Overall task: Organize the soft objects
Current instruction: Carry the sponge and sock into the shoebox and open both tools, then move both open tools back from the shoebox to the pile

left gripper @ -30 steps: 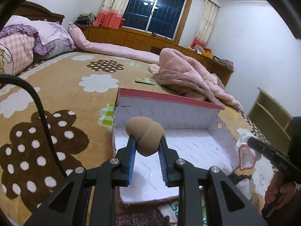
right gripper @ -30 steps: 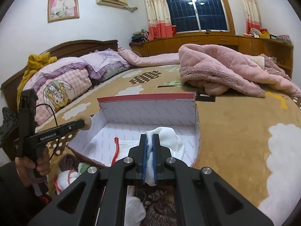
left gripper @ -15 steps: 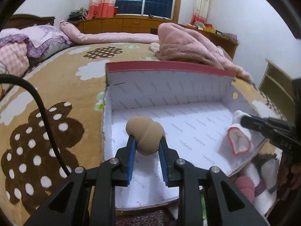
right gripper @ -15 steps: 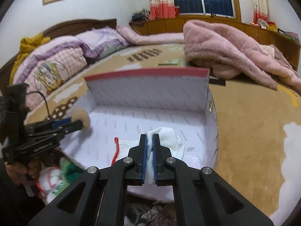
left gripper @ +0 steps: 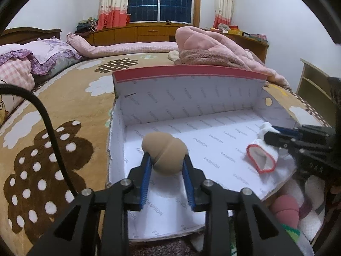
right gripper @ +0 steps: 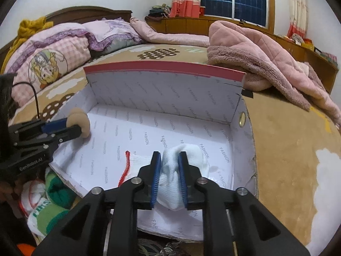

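Note:
A white cardboard box (left gripper: 187, 89) with a red top edge lies open on the bed; it also shows in the right wrist view (right gripper: 162, 85). My left gripper (left gripper: 167, 166) is shut on a tan rolled sock (left gripper: 164, 151), held over the box's left side. My right gripper (right gripper: 169, 170) grips a white sock with a red cuff (right gripper: 183, 160) over the box's right side, its jaws wider than before but still touching the sock. The white sock also shows in the left wrist view (left gripper: 262, 157), and the tan sock in the right wrist view (right gripper: 80, 123).
More rolled socks lie in front of the box: a pink one (left gripper: 285, 209) and green and white ones (right gripper: 51, 196). A pink fleece blanket (right gripper: 266, 53) lies behind the box. Pillows (right gripper: 61, 49) sit at the headboard. A black cable (left gripper: 42, 128) crosses the left.
Both grippers moved forward and down into the box with their socks. The right gripper's jaws have parted somewhat around the white sock.

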`<control>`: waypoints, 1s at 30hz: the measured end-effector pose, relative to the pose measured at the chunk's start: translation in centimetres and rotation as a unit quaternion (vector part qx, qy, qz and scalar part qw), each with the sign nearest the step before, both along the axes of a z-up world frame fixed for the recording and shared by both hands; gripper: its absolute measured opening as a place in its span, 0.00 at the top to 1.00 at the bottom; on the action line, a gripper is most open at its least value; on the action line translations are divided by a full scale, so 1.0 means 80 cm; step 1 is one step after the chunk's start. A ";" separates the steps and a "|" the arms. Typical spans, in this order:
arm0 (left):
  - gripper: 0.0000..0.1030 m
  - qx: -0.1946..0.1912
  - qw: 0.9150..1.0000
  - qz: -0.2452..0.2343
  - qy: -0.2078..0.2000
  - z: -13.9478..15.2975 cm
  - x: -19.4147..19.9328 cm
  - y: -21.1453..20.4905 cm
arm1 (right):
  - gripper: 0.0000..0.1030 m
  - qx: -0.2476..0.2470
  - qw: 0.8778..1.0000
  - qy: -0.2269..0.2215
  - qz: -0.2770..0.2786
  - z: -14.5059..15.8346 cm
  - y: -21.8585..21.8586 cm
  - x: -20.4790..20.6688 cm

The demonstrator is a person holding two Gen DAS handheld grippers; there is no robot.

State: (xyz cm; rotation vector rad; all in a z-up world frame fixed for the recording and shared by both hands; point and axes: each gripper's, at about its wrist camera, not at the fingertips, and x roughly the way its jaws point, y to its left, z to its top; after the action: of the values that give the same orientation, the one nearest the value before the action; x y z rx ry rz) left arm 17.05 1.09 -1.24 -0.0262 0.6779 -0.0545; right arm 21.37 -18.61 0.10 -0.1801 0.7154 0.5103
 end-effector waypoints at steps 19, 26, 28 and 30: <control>0.18 -0.001 0.999 -0.009 -0.048 0.016 -0.023 -0.003 | 0.31 -0.005 1.000 -0.017 0.019 0.002 0.006 -0.012; 0.18 -0.009 0.999 -0.008 -0.046 0.019 -0.021 0.000 | 0.09 -0.003 1.000 -0.025 0.003 0.009 0.003 -0.015; 0.18 -0.013 0.999 -0.007 -0.047 0.021 -0.022 0.000 | 0.09 0.000 1.000 -0.025 -0.001 0.010 0.001 -0.015; 0.18 -0.022 0.998 -0.007 -0.050 0.024 -0.023 0.003 | 0.09 -0.003 0.999 -0.032 -0.011 0.014 -0.004 -0.015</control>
State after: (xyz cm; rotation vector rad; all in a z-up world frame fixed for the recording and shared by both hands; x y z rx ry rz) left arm 15.18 1.36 0.65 -0.0608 0.5770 -0.0847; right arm 20.20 -18.91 1.20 -0.1924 0.6559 0.4787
